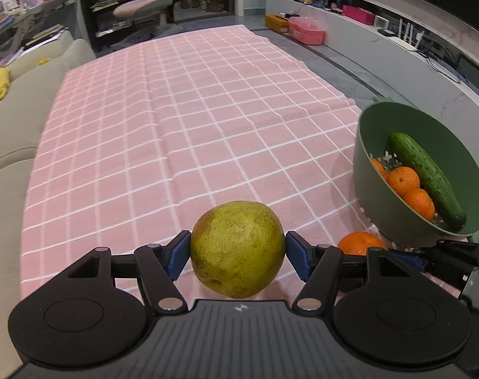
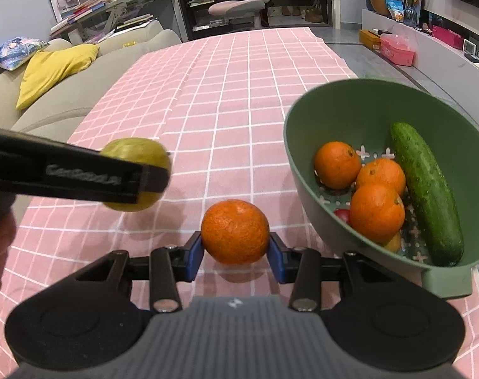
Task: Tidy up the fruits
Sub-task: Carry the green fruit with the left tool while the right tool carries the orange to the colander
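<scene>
Left wrist view: the left hand-held gripper (image 1: 238,252) is gripping a yellow-green pear (image 1: 237,249), its blue pads (image 1: 178,254) pressing on the fruit's two sides. The pear is hanging clear above the pink checked cloth (image 1: 182,120) that is covering the tabletop. At the right, a green colander bowl (image 1: 381,132) is sitting on the cloth, holding a cucumber (image 1: 426,180) that is leaning along its far-right wall and several oranges (image 1: 403,178) lying to the left of it.

Right wrist view: the right hand-held gripper (image 2: 235,252) is clamping a single orange (image 2: 235,232) between its blue pads (image 2: 195,257). This orange is sitting near the bowl's left side, outside it; whether it is resting on the cloth or just lifted off cannot be told, though a shadow is lying directly beneath it. The left tool is crossing in from the left edge as a dark blurred bar, carrying the pear to the left of and beyond the orange. Inside the bowl, three oranges are clustering together, touching one another, with the cucumber just to their right. A small red item and a yellowish one are partly showing beneath them, too hidden to identify. A grey sofa (image 2: 69,104) with a yellow cushion (image 2: 50,69) is standing beyond the tabletop's left edge.
</scene>
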`<state>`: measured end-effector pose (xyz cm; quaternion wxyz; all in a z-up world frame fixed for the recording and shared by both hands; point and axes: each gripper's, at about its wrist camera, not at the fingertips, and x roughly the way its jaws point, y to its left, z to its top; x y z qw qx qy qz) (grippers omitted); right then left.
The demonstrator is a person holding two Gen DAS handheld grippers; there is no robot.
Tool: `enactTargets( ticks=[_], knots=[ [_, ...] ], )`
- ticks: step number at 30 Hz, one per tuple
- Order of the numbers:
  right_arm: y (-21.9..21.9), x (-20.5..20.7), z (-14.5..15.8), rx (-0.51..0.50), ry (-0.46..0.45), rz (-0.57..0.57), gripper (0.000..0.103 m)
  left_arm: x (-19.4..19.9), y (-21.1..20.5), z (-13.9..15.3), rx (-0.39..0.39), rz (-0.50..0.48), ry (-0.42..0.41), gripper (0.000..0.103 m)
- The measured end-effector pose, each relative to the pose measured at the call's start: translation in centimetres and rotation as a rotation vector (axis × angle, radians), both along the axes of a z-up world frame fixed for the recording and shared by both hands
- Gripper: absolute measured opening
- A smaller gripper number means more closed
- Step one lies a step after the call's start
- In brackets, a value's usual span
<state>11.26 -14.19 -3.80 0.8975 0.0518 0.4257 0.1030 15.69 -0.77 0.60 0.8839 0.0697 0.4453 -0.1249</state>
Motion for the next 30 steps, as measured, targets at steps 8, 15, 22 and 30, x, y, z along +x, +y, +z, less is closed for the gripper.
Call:
enactTargets(
  ticks=[8, 15, 22, 30],
  knots=[
    [0.0, -0.7, 3.2, 0.041, -0.065, 0.009, 0.040, -1.6, 1.3, 4.4, 0.027, 0.038, -0.050, 0.074],
    [-1.0, -1.2, 6.4, 0.075, -0.114, 0.003, 0.040, -3.6, 0.9, 8.8, 0.031, 0.069, -0.107, 0.074],
    [-4.0, -2.2, 10.1, 0.096, -0.175, -0.006, 0.040, -5.1, -1.5, 11.1, -0.008, 0.079, -0.134, 0.074],
    [-9.7, -1.3, 15.1, 0.037, -0.261, 0.015, 0.040, -5.5, -5.6, 13.3, -0.037, 0.027, -0.169, 0.074]
  ],
)
